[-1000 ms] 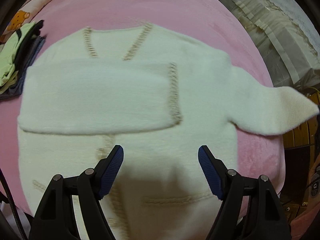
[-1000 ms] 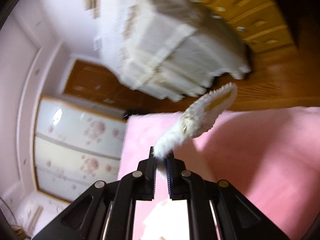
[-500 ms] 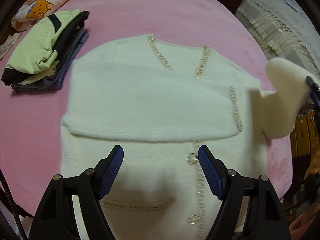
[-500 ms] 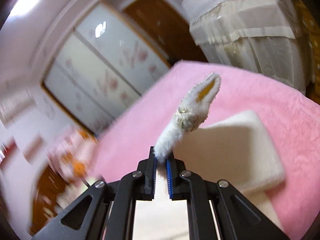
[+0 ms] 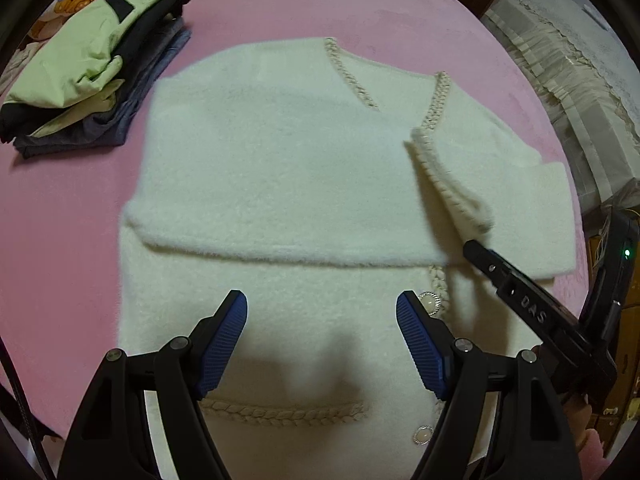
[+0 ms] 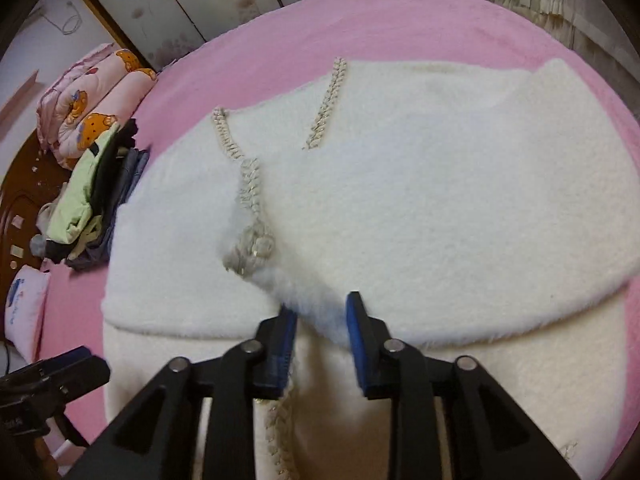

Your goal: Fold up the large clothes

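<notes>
The left gripper [image 5: 320, 344] hangs over the near part of a cream fleece cardigan [image 5: 280, 184], its jaws wide apart with nothing between them; below the gap lie the cardigan's front, a braided pocket trim [image 5: 284, 414] and a pearl button [image 5: 423, 435] on the placket.

The right gripper [image 6: 322, 344] sits just past the near edge of the folded sleeves, toward the bed's right edge as the left wrist view shows it. Its jaws have just been opening and now stand partly apart. The fluffy end of the right sleeve [image 6: 400, 208] lies between the pads; whether it still touches them cannot be told. The sleeve's braided cuff [image 6: 250, 240] lies beyond the jaws, curled up on top of the other sleeve.

The cardigan lies flat, front up, in the middle of a bed with a pink blanket [image 5: 320, 8], hem toward the near edge. Both sleeves are folded across the chest, their lower edges forming a band across the body just beyond both grippers. The V-neck with its braided trim [image 5: 436, 100] points to the far edge.

Near the bed's far left corner sits a stack of folded clothes [image 5: 92, 68], light green on top of dark pieces, well apart from the cardigan. Behind it lies a pink quilt with bear prints [image 6: 92, 108].
</notes>
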`<action>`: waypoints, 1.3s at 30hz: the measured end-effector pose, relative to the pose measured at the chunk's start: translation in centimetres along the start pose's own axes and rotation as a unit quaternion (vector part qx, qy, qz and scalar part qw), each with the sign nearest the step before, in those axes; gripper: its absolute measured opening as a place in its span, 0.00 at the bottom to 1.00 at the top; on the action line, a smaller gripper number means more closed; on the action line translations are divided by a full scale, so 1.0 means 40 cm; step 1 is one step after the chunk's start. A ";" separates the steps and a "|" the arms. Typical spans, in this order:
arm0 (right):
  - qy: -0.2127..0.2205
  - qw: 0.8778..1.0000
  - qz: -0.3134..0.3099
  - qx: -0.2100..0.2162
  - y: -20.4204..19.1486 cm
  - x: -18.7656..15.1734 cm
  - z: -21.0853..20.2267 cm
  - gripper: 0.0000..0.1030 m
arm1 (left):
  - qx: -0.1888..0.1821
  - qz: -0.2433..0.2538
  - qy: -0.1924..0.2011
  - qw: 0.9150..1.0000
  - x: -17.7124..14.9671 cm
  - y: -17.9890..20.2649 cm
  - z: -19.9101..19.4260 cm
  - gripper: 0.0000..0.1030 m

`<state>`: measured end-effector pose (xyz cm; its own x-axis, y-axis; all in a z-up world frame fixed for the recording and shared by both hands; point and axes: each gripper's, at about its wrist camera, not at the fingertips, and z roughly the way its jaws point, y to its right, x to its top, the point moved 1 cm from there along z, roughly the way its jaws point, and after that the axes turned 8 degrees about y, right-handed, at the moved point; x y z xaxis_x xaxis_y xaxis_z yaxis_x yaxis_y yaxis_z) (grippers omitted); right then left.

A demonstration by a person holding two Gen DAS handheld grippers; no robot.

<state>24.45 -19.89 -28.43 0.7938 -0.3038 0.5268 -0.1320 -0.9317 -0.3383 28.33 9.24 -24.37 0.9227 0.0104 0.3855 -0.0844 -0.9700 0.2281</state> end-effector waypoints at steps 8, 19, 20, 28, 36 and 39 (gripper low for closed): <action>0.002 0.998 -0.015 0.059 0.011 0.010 -0.086 0.43 | -0.123 -0.066 -0.018 0.990 0.049 0.090 0.078 0.73; -0.026 0.999 -0.026 0.001 0.177 -0.025 -0.159 0.43 | -0.063 -0.120 -0.076 0.988 0.090 0.219 0.262 0.49; -0.025 0.999 -0.027 -0.009 0.195 -0.025 -0.164 0.43 | -0.065 -0.130 -0.084 0.986 0.090 0.224 0.275 0.33; -0.014 0.992 -0.037 -0.122 0.354 0.013 -0.169 0.43 | -0.130 -0.210 -0.045 0.968 0.161 0.286 0.255 0.09; -0.012 0.990 0.015 -0.141 0.484 0.073 -0.144 0.43 | -0.187 -0.226 0.088 0.952 0.351 0.344 0.079 0.07; -0.006 0.992 0.012 -0.129 0.485 0.103 -0.135 0.43 | -0.170 -0.206 0.133 0.955 0.399 0.330 0.014 0.07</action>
<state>21.96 -40.29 -28.61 0.7951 -0.3259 0.5114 -0.2977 -0.9445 -0.1389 42.16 -3.53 -15.69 0.7798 0.4788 0.4033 0.1063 -0.7361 0.6684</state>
